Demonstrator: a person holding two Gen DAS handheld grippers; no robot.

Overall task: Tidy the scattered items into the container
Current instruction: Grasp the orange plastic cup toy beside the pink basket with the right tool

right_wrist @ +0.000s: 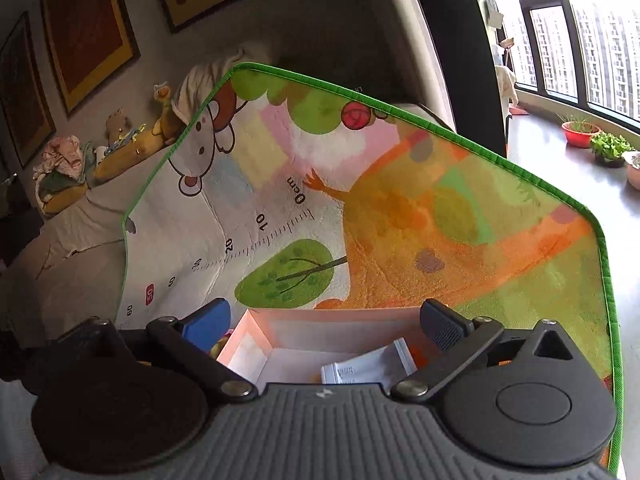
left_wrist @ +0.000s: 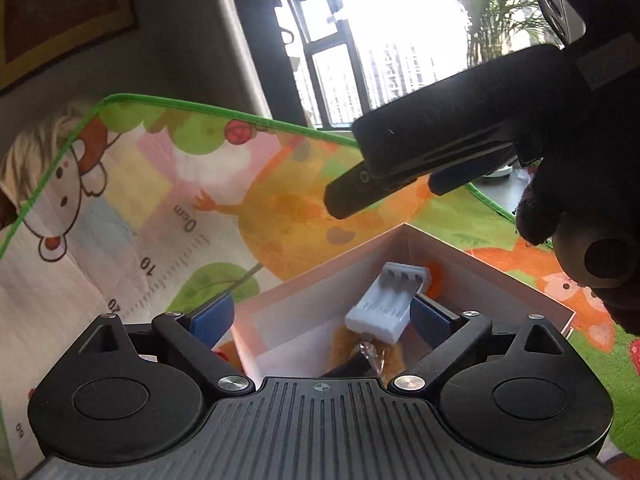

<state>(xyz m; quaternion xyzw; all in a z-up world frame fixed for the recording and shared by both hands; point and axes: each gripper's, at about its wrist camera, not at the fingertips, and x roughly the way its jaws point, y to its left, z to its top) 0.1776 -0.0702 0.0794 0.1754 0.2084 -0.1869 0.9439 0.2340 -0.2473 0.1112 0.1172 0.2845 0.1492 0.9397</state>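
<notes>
left view: the left gripper [left_wrist: 322,316] is wide apart over the box [left_wrist: 404,236]. a white charger [left_wrist: 386,304] lies inside.

right view: the right gripper [right_wrist: 326,320] is wide apart too, holding nothing. next, i think, find another loose thing on the mat [right_wrist: 400,208].

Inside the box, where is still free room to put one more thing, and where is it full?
Free: the pale floor along the box's left wall, beside the white battery charger. Crowded: under and around the charger, where brown plush lies. Both tools hover open above.
</notes>
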